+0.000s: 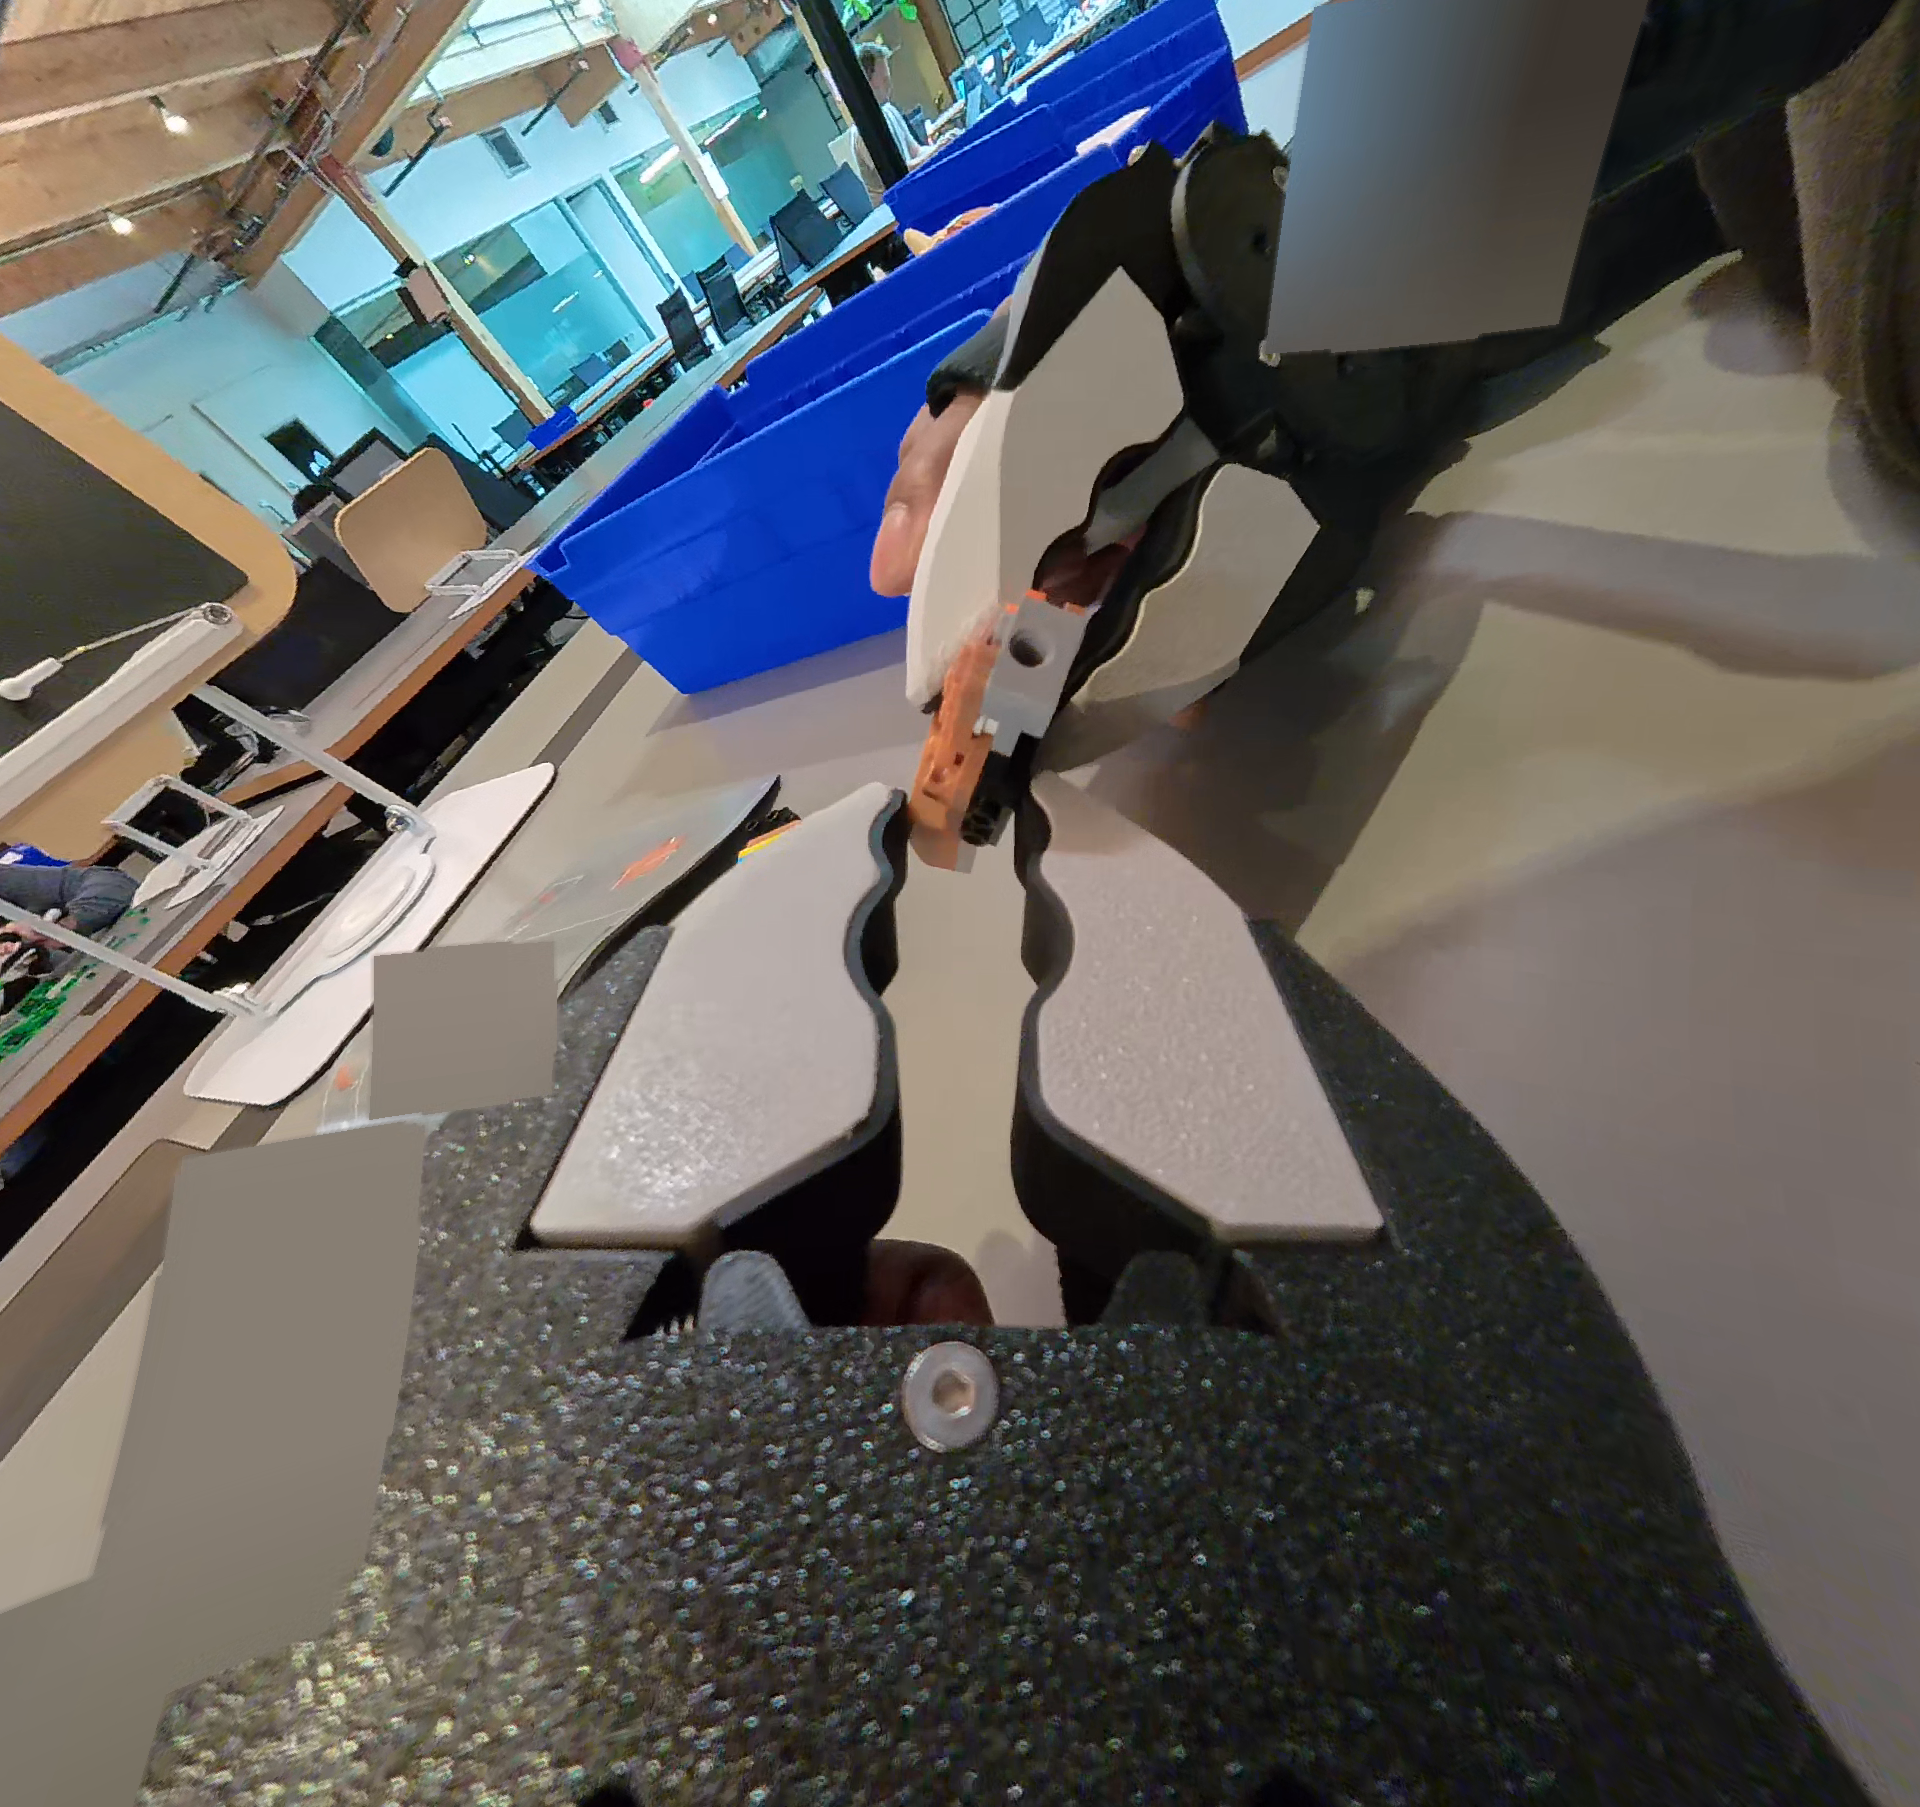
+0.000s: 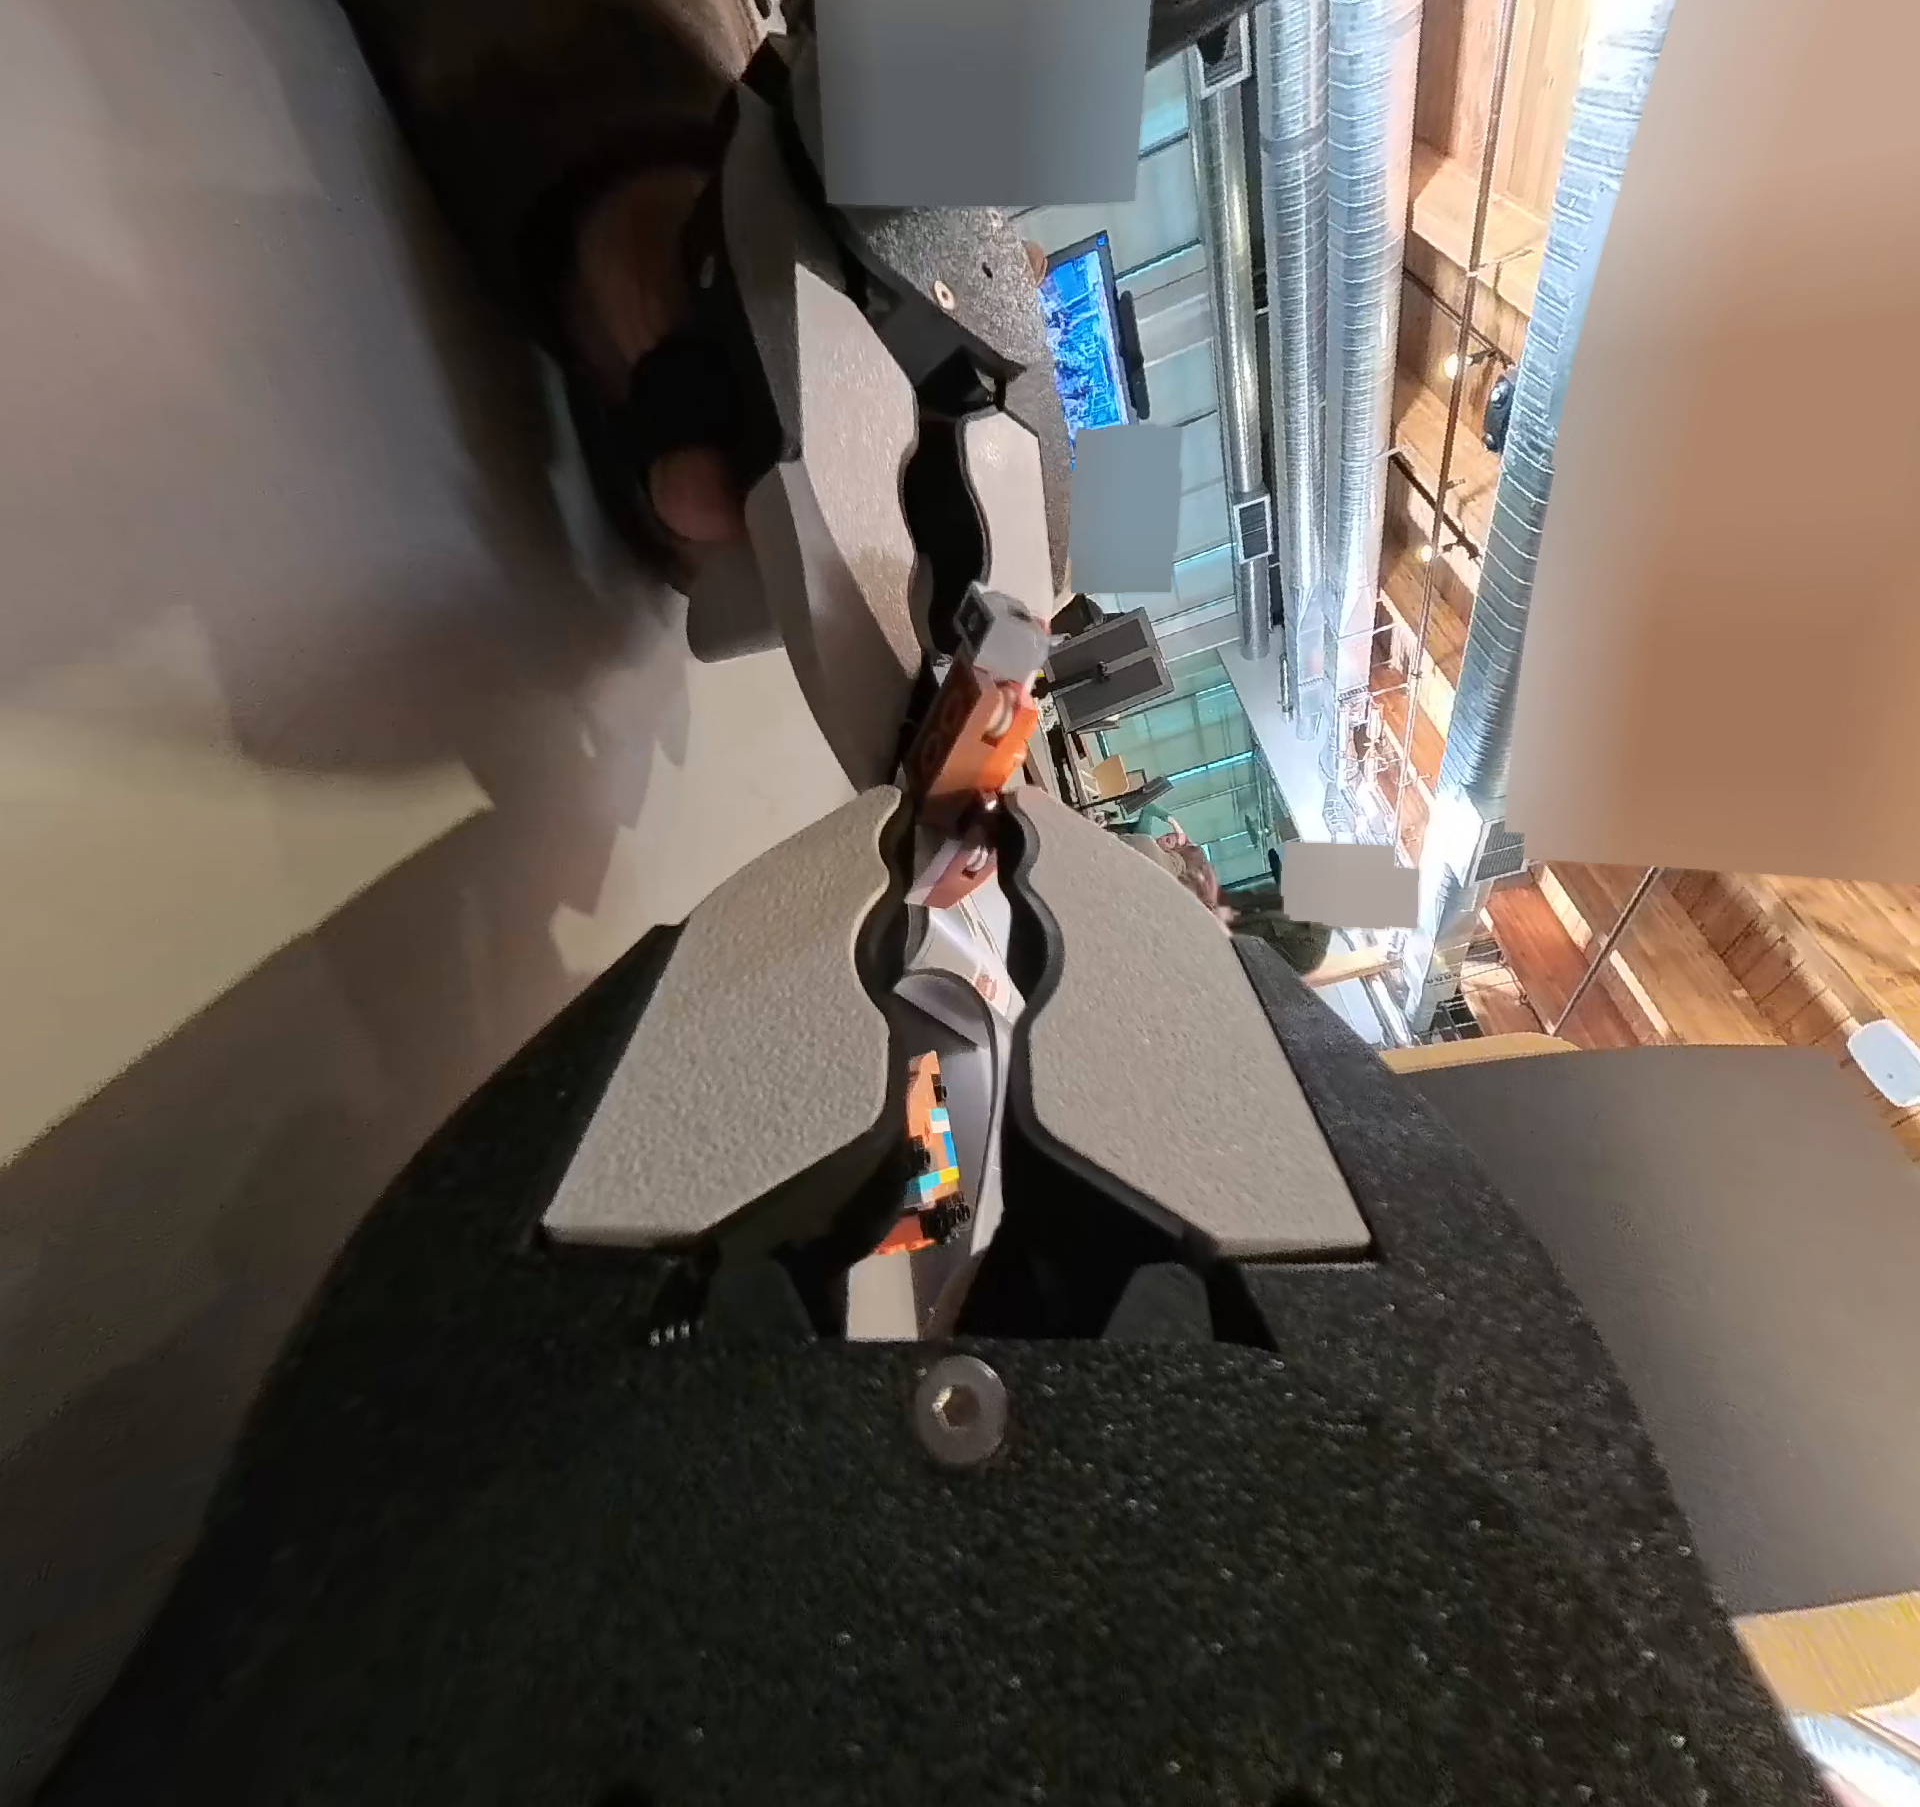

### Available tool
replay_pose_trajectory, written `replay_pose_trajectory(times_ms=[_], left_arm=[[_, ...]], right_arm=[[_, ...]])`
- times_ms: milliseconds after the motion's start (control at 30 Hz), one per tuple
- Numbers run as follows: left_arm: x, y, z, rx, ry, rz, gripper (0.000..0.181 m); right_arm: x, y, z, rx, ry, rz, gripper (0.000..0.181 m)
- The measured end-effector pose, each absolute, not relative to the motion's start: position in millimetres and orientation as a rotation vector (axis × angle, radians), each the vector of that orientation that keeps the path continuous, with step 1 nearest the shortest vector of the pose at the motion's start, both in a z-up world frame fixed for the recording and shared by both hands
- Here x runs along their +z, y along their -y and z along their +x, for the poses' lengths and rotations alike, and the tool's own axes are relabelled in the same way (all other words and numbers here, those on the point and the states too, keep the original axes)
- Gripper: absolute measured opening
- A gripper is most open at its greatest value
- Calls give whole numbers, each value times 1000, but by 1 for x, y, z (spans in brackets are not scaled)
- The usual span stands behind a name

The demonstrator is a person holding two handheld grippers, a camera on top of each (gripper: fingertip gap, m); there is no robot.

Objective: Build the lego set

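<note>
A small lego assembly of orange, grey and black pieces hangs in the air between my two grippers. My left gripper is shut on its lower orange and black end. My right gripper reaches in from the upper right and is shut on the grey and orange end. In the right wrist view my right gripper pinches the orange-brown end of the assembly, and my left gripper holds the grey end beyond it. The grippers point at each other, tips almost touching.
A row of blue bins stands on the grey table behind the grippers. A dark booklet or mat and a white board lie to the left. Another orange lego build shows through the right gripper's finger gap. The tips of both grippers are at nearly the same place.
</note>
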State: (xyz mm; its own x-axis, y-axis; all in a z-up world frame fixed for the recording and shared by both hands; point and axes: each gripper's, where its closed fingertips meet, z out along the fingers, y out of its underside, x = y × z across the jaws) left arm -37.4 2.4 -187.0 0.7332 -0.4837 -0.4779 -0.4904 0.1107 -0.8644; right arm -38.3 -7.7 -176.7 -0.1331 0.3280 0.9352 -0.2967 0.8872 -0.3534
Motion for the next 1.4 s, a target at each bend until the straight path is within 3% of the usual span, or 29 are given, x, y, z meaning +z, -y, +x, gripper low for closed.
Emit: replay_pose_trajectory(times_ms=[667, 1400], left_arm=[[-200, -9, -40, 173, -882, -1552, 28], [-201, -12, -43, 127, -850, -1593, 23]], right_arm=[[-187, 6, -43, 405, 1653, 7, 12], [-187, 2, -45, 350, 1627, 17, 13]])
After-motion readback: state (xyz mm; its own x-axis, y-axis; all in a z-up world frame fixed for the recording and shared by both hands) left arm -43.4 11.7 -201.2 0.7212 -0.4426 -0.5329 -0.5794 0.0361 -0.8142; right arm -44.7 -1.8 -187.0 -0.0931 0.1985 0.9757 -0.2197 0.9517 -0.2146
